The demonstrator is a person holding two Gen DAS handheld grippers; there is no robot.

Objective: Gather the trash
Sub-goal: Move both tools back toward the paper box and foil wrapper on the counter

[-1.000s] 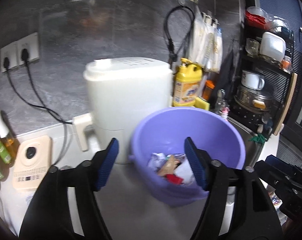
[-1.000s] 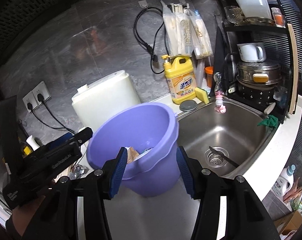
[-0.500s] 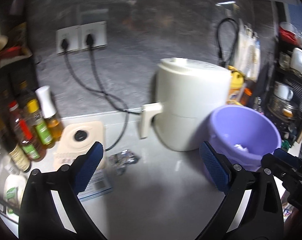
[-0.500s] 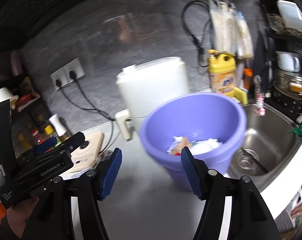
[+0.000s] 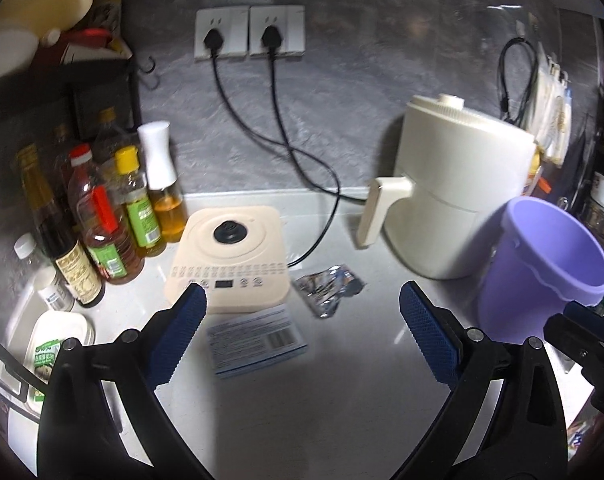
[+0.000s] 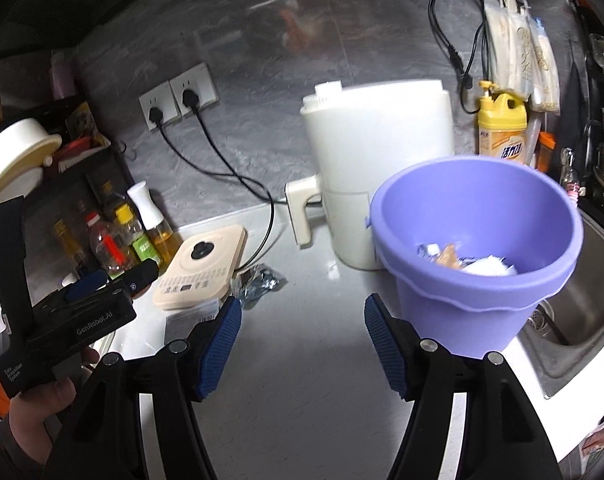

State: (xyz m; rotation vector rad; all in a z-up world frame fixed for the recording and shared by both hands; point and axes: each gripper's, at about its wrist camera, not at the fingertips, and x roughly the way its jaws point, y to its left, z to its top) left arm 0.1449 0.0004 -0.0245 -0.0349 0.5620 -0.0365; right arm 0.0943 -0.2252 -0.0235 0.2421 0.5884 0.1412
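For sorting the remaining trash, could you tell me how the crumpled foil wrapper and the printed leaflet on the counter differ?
The foil wrapper is crumpled, shiny and silvery; the leaflet lies flat, matte pale blue with print and a barcode. The wrapper sits clear beside the beige appliance, while the leaflet's top edge meets the appliance's front. Both lie loose on the counter, outside the purple bucket.

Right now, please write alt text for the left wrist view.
The open, empty left gripper faces a grey counter with a crumpled foil wrapper and a blue-edged leaflet; a purple bucket stands at the right.
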